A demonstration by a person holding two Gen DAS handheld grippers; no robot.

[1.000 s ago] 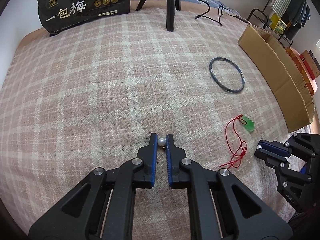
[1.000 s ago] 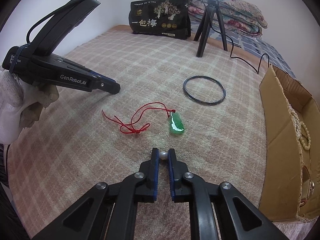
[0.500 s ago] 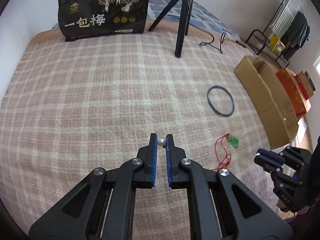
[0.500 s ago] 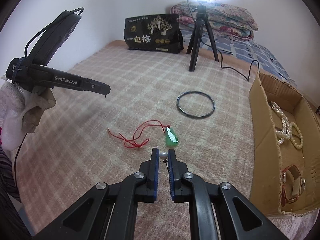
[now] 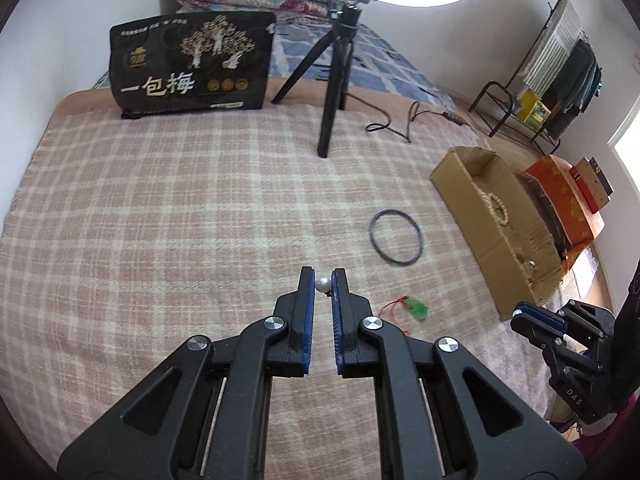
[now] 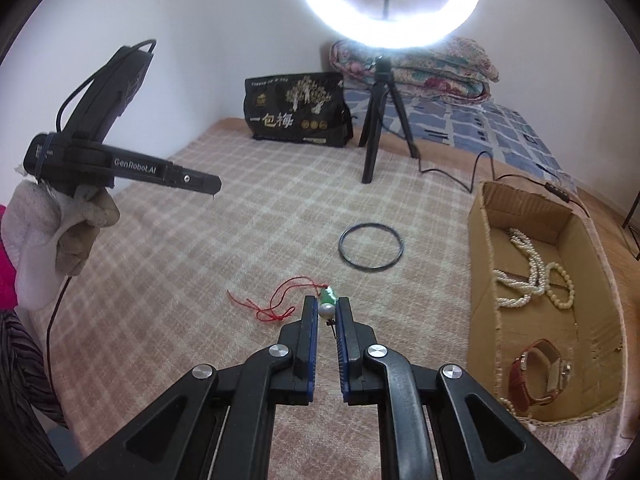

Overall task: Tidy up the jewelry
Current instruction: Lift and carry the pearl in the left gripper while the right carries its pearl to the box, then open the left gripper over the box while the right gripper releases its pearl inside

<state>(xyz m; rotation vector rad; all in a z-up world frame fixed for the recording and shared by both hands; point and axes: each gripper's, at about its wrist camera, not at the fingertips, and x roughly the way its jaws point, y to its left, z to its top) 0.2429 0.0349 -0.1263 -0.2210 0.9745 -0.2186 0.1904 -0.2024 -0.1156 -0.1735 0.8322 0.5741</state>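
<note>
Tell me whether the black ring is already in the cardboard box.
No, the black ring lies on the plaid blanket, apart from the cardboard box.

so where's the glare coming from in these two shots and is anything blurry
Right wrist view: the ring light blows out to white at the top, while the pearl earring stays sharp. Left wrist view: the same light clips the top edge, and the green pendant and black bangle look slightly smeared. Both views bow at the edges.
</note>
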